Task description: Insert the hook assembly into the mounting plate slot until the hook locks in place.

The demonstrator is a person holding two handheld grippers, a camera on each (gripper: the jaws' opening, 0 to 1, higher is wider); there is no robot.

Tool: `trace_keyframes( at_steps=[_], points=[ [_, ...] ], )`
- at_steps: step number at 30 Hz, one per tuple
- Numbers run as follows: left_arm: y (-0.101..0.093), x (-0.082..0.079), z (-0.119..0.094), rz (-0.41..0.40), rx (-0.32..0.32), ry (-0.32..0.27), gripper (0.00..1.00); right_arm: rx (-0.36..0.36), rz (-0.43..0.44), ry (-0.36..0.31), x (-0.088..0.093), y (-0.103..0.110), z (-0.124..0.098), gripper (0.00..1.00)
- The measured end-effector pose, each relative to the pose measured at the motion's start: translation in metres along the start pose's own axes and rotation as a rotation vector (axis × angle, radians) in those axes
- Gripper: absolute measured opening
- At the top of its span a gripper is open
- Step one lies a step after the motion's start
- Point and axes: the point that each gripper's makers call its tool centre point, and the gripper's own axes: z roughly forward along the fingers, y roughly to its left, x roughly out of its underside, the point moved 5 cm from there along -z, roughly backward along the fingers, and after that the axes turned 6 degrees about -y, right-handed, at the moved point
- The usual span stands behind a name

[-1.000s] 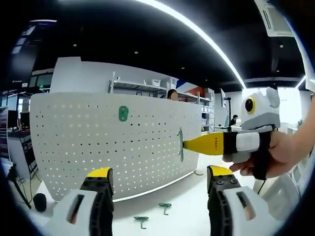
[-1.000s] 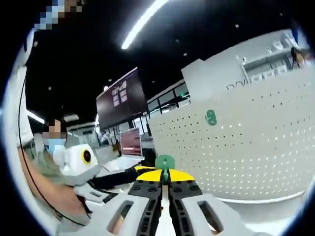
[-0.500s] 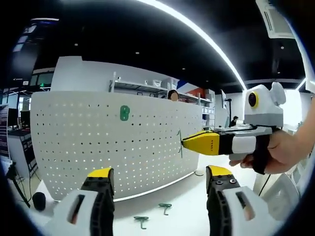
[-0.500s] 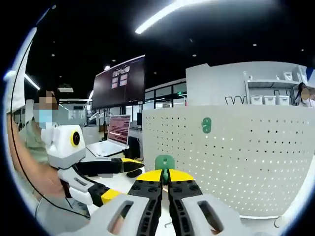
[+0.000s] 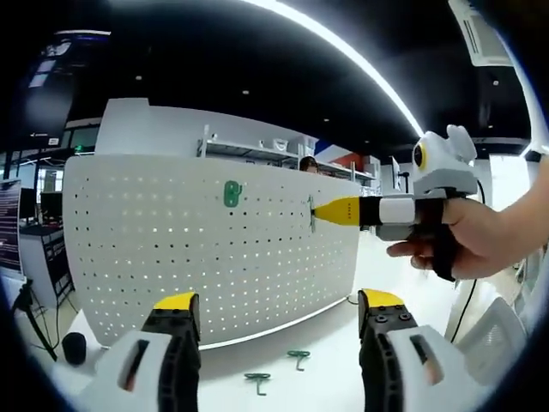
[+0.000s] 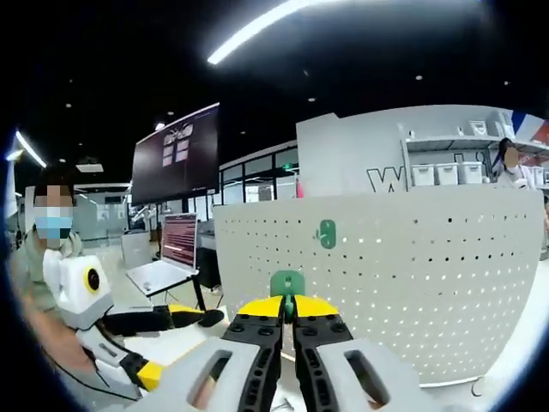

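The white perforated mounting plate (image 5: 214,257) stands upright on the table, and I also see it ahead in the right gripper view (image 6: 395,283). One green hook (image 5: 232,193) hangs on its upper part (image 6: 327,233). My right gripper (image 5: 319,209) comes in from the right, held by a hand (image 5: 472,245). It is shut on a second green hook (image 5: 311,213), level with the plate's upper rows near its right end. In its own view the right gripper (image 6: 288,302) pinches that hook (image 6: 287,281) between shut jaws. My left gripper (image 5: 279,300) is open and holds nothing, low in front of the plate.
Two loose green hooks (image 5: 257,380) (image 5: 298,356) lie on the white table before the plate. A person in a mask (image 6: 47,232) sits at the left, with a laptop (image 6: 163,262) and a large dark screen (image 6: 176,163) behind.
The right gripper has lifted the held hook from mid-height to the plate's upper rows. Its view has swung so the plate sits farther right. My left gripper stays open and low.
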Motion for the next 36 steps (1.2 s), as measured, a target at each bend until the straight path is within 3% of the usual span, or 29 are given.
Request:
trace_keyframes(
  at_steps=[17, 36],
  points=[
    [0.02, 0.007, -0.017, 0.018, -0.03, -0.028, 0.75, 0.102, -0.026, -0.043, -0.021, -0.035, 0.033, 0.01],
    [0.024, 0.016, -0.028, 0.042, -0.038, -0.025, 0.75, 0.191, -0.039, -0.081, -0.031, -0.053, 0.066, 0.01]
  ],
)
